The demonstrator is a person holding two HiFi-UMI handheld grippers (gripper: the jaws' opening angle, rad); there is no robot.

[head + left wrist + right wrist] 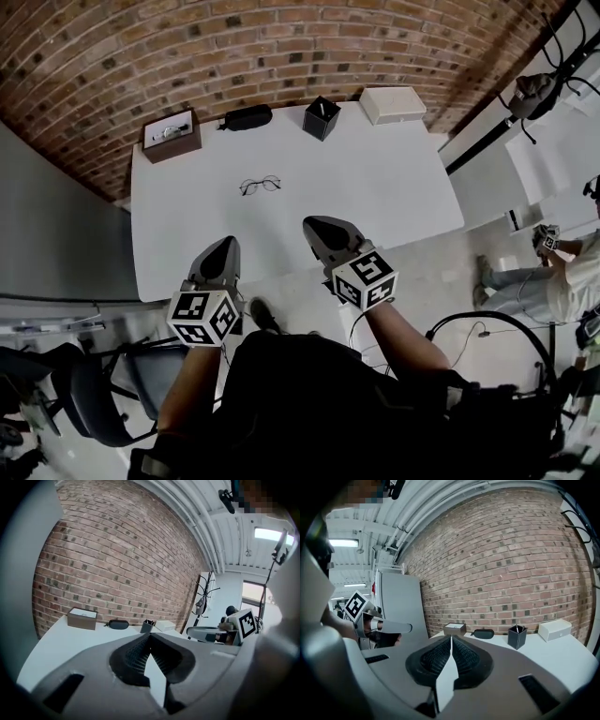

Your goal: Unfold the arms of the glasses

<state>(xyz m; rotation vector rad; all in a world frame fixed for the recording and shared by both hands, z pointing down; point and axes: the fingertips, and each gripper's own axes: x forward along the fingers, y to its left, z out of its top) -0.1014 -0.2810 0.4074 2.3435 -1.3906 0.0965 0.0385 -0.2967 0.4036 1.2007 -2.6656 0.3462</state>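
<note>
Left gripper (225, 246) and right gripper (317, 228) sit over the near table edge in the head view. Both are clenched tip to tip with nothing between, which each gripper view confirms. Marker cubes (203, 317) carry black-and-white square patterns only. Glasses (260, 185) lie on the white table (403, 187), left of centre, well apart from both grippers. Their long axis runs across the head view, right end tilted slightly toward the far edge. They are too small to tell arms folded or open, or which way the lenses face. Gripper bodies block the near tabletop in both gripper views. Far edge: brown box (172, 134), dark case (247, 117), black holder (321, 118), white box (393, 104). Brown box top is unreadable.
</note>
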